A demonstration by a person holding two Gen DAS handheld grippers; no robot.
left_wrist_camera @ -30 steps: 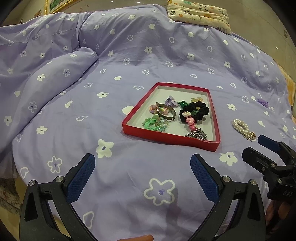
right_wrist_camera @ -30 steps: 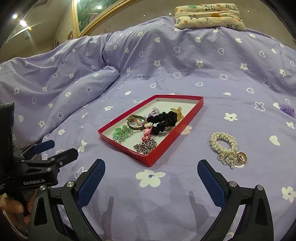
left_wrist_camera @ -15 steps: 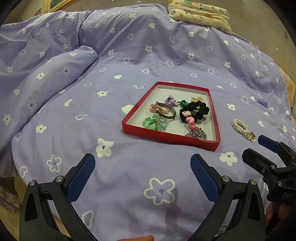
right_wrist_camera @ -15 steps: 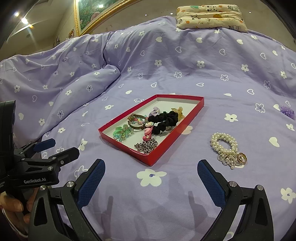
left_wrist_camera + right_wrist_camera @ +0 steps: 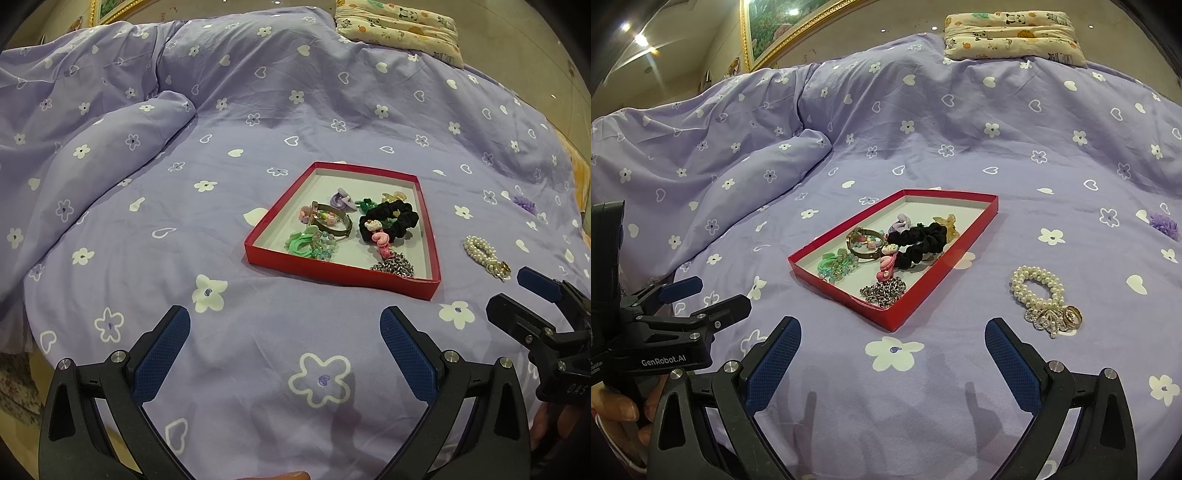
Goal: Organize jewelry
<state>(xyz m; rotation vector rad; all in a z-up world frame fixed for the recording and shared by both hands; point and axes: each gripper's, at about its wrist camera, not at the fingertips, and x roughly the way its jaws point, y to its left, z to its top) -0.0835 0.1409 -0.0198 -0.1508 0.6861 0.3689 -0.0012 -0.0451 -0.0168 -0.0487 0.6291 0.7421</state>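
Note:
A shallow red tray (image 5: 434, 236) (image 5: 982, 218) lies on the purple bedspread, holding a black scrunchie (image 5: 391, 218) (image 5: 919, 242), a gold bangle (image 5: 864, 245), green hair ties (image 5: 303, 243), a pink charm and a silver chain (image 5: 884, 290). To the tray's right lies a pearl bracelet (image 5: 480, 251) (image 5: 1038, 291) with a gold ring (image 5: 1073, 315) beside it on the cover. My left gripper (image 5: 284, 338) (image 5: 703, 291) hovers open in front of the tray. Short of the pearls, my right gripper (image 5: 892, 349) (image 5: 515, 291) is open and empty.
A small purple flower piece (image 5: 524, 203) (image 5: 1163, 223) sits farther right on the cover. The duvet bunches into a ridge (image 5: 110, 136) on the left. A patterned pillow (image 5: 1012, 29) lies at the far end, and a gold-framed picture (image 5: 783, 29) hangs behind.
Both views have shifted only slightly; the tray and pearls sit a touch lower in the right wrist view. Nothing was taken hold of or let go.

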